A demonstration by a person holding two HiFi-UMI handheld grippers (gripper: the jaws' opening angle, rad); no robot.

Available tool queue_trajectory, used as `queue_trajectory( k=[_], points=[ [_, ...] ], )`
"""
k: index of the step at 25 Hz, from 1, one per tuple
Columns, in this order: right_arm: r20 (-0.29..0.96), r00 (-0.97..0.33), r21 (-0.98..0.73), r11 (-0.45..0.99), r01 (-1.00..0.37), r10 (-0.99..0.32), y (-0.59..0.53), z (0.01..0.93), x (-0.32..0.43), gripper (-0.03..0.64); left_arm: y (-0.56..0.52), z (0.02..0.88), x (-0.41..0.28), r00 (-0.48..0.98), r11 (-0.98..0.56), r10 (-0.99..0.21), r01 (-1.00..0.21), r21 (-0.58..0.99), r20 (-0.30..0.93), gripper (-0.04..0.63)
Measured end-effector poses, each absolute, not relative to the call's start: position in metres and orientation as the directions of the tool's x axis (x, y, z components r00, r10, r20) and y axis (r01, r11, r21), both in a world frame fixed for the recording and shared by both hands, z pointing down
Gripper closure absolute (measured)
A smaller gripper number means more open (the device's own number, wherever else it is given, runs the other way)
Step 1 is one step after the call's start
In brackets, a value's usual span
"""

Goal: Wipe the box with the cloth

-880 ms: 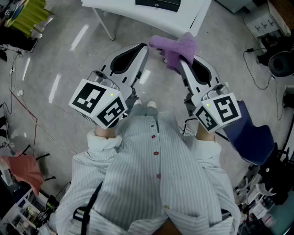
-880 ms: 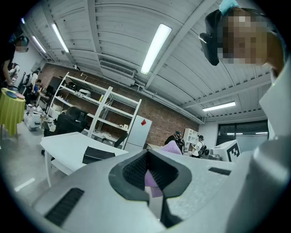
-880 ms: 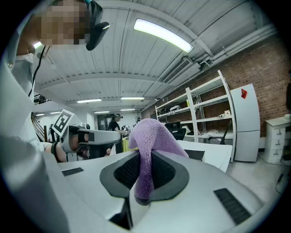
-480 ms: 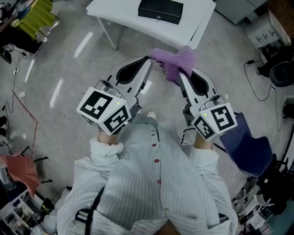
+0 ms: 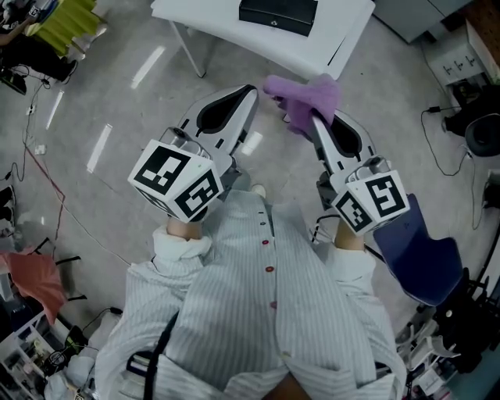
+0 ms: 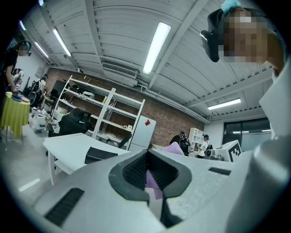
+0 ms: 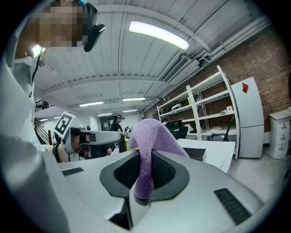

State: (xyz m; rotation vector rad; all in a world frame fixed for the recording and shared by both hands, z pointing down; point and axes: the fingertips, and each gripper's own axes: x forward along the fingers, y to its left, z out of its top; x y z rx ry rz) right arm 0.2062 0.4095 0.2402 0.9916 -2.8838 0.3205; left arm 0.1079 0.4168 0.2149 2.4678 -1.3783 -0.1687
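Right gripper (image 7: 141, 182): you have it clenched on the fuzzy purple cloth (image 7: 148, 136), which drapes over the jaw tips.
Left gripper (image 6: 152, 184): its jaws are pressed together with nothing between them; the purple in the gap is the cloth beyond.
Box: the flat black box (image 5: 278, 12) lies on the white table (image 5: 226, 27) at the far side, well apart from both grippers.
Done: the cloth is in your grasp.
Left to do: seemingly all the wiping, since the cloth is not yet touching the box.

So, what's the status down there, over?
Right gripper shut on purple cloth. Left gripper shut, empty. Black box on white table, not yet touched. Nothing blocking.
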Motion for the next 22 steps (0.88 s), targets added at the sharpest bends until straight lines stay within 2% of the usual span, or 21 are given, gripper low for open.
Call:
queue_trajectory(
  k=[10, 22],
  points=[
    [0.147, -0.775, -0.188, 0.752, -0.632, -0.615, 0.332, 0.248, 0.179, 0.572, 0.337, 0.214, 0.075, 0.545, -0.509, -0.838, -0.802, 0.313, 0.034, 0.588],
    [0.189, -0.721, -0.193, 0.695, -0.693, -0.666, 0.200, 0.253, 0.096, 0.572, 0.196, 0.217, -0.007, 0.624, -0.578, -0.780, -0.748, 0.326, 0.046, 0.588]
  ],
)
